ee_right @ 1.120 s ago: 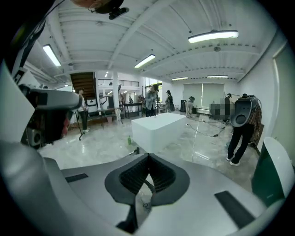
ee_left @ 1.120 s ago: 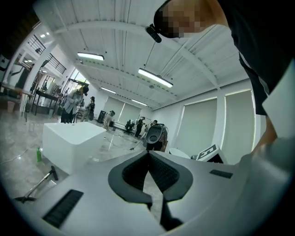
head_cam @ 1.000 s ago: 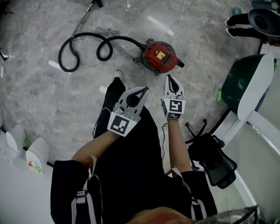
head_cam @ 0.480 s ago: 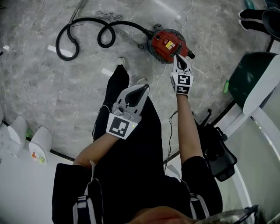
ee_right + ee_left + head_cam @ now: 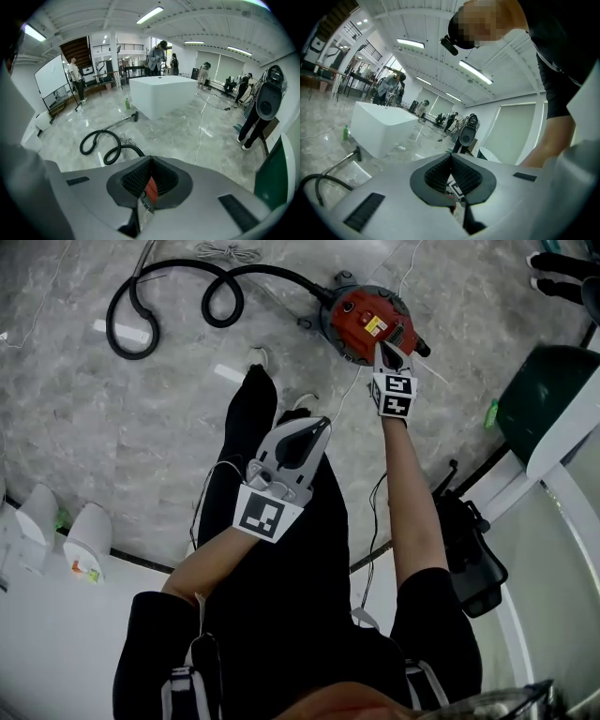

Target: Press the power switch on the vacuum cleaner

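Right hand-held gripper [image 5: 379, 347], clenched, has advanced over the round red vacuum cleaner [image 5: 356, 320] on the floor [image 5: 141, 427]; its own view shows only red behind the jaws. Left hand-held gripper [image 5: 321, 425]: clenched, empty.

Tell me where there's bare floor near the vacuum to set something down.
The widest bare floor lies left of the person's leg, between the looped hose and the white containers. A narrower strip separates the vacuum cleaner from the green-and-white object. Crowded: around the vacuum, where the right gripper and a thin cord meet, and by the black chair.
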Demonstrator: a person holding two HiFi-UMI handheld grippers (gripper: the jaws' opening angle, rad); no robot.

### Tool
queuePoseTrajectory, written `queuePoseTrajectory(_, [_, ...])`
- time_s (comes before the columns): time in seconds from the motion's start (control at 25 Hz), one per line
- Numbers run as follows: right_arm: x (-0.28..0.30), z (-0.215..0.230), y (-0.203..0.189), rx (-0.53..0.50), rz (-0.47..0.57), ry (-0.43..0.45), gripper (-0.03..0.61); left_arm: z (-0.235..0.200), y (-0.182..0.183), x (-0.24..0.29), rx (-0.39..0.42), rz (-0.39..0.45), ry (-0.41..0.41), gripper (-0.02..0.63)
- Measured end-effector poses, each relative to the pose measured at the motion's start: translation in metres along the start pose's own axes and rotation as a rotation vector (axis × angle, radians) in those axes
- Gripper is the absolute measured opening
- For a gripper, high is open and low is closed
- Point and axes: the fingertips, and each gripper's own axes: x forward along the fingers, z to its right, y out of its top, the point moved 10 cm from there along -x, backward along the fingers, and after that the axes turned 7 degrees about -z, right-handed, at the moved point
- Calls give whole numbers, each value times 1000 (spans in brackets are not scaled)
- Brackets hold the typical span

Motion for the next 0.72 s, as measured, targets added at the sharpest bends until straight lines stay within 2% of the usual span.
queuePoseTrajectory(0.12, [24, 4, -4, -9, -31, -3, 15, -11, -9, 6, -11, -20, -1, 18])
queuePoseTrajectory(0.28, [48, 3, -6, -70, -73, 10, 15, -26, -20, 11, -49, -39, 5, 18])
queuePoseTrajectory(0.56, [91, 8, -13, -149, -124, -3, 15, -46, -26, 15, -41, -39, 10, 18])
queuePoseTrajectory(0.72, [113, 9, -23, -159, -173, 15, 15, -63, -32, 18, -40, -91, 21, 18])
